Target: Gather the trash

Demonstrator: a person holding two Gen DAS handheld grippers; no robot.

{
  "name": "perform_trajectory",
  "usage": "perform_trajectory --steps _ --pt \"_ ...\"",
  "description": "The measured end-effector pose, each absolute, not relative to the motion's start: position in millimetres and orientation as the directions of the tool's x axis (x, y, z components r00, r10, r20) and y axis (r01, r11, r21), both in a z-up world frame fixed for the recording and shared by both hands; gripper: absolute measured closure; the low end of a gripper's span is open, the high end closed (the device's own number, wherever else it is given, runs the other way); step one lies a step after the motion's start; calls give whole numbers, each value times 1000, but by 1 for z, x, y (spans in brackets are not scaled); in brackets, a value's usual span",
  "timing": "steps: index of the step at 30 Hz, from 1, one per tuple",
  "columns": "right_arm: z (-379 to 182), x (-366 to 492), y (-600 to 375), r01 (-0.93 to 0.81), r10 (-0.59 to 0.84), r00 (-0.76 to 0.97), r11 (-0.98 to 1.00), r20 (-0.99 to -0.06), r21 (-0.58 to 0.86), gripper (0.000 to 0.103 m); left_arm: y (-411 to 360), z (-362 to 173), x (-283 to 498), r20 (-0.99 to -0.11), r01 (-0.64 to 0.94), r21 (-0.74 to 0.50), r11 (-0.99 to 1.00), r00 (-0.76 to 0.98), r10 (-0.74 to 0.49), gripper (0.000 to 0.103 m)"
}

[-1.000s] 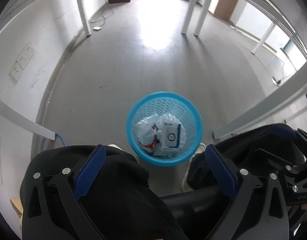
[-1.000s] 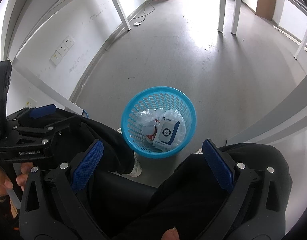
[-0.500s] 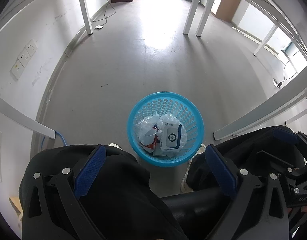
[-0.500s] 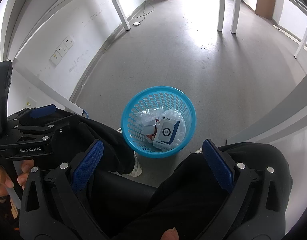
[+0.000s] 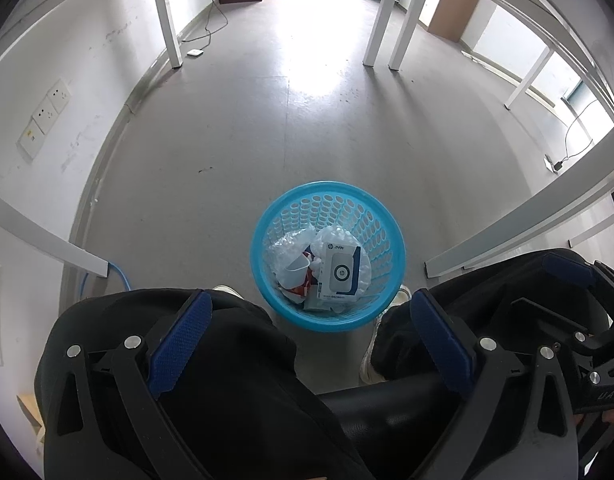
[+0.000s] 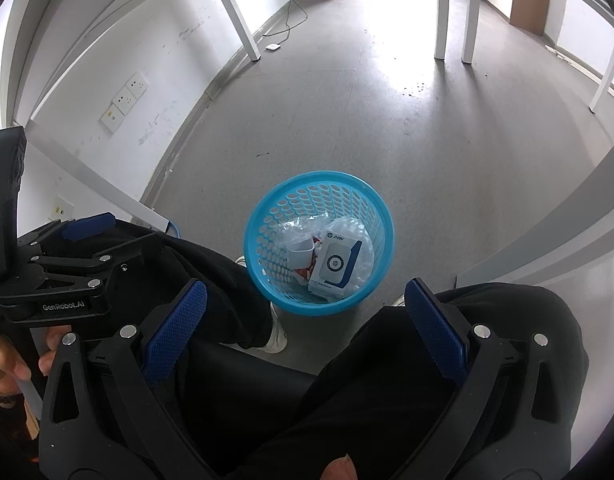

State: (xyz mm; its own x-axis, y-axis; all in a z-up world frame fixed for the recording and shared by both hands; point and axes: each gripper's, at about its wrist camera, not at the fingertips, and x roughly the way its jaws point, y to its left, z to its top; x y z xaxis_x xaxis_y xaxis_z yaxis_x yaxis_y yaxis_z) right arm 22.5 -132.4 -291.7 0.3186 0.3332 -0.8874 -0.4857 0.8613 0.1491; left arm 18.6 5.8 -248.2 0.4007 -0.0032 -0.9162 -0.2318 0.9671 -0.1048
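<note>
Gaping wide, both grippers point(image 5: 307, 332) point(image 6: 303, 320) hold nothing above the basket point(image 5: 267, 220).

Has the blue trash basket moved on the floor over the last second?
No. The blue trash basket keeps its place against the white desk leg and the floor; only the left camera's view drifts slightly.

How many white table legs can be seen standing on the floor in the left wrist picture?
4: one by the left wall, two close together at centre right, one far right. Others may be hidden.
</note>
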Motion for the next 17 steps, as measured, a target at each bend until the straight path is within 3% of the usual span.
perform_trajectory --steps 17 --pt "-293 18 -129 -480 333 315 864 -889 154 8 7 -252 21 -924 -224 -115 968 383 -21 6"
